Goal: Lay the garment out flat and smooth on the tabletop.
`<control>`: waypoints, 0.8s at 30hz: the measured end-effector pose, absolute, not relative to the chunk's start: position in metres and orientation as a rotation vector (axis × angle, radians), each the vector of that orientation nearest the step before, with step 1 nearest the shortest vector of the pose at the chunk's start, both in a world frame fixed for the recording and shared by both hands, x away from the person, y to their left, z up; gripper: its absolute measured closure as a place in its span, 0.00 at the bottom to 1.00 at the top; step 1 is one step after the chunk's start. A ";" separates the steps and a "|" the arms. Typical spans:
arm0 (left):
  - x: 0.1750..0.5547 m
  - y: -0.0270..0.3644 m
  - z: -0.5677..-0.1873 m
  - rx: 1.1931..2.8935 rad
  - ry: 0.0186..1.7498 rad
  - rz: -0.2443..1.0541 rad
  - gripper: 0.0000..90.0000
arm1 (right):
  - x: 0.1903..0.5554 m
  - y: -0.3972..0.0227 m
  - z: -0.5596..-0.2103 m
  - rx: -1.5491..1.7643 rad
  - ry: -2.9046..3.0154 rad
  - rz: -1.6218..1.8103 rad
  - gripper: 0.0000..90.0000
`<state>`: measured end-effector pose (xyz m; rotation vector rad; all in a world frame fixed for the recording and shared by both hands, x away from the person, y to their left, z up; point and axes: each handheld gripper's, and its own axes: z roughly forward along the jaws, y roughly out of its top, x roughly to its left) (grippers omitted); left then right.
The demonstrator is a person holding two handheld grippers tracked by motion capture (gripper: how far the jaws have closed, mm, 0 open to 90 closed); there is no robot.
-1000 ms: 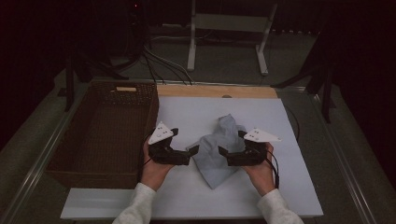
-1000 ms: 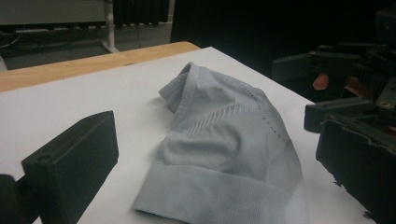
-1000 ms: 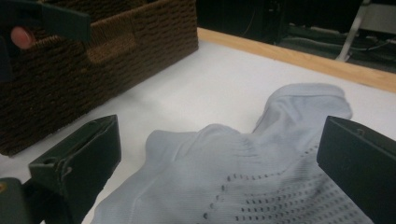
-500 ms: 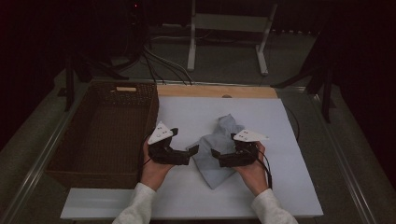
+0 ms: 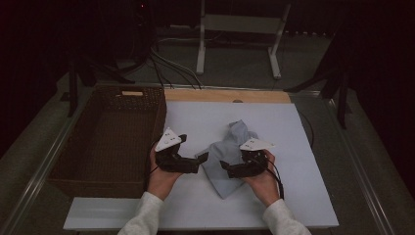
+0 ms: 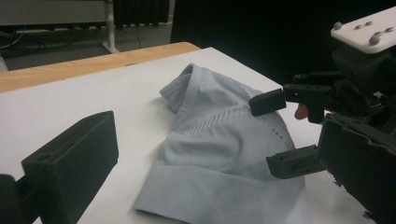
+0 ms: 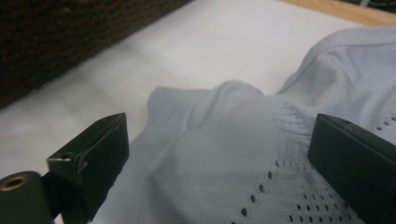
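A pale blue knitted garment lies crumpled on the white board, near its middle, with one ribbed end raised toward the far wooden edge and the other tapering toward the person. The right gripper is over its right side; in the right gripper view the cloth bulges up between the two black jaws, which stand well apart, and neither pad presses it. Those jaws have just been closing a little, with the fabric between them but not pinched. The left gripper points at the garment's left edge; in the left gripper view its jaws are spread, the one plainly seen standing over bare board just beside the cloth's hem, with nothing held. Both hands rest low on the board on either side of the garment. A dark wicker basket sits beside the board's left edge, apart from the cloth.
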<state>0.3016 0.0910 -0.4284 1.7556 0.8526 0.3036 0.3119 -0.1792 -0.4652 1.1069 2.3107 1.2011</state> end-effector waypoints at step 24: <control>0.301 0.092 -0.428 1.751 0.851 0.305 0.00 | 0.315 -0.174 -0.479 1.148 2.302 0.908 0.13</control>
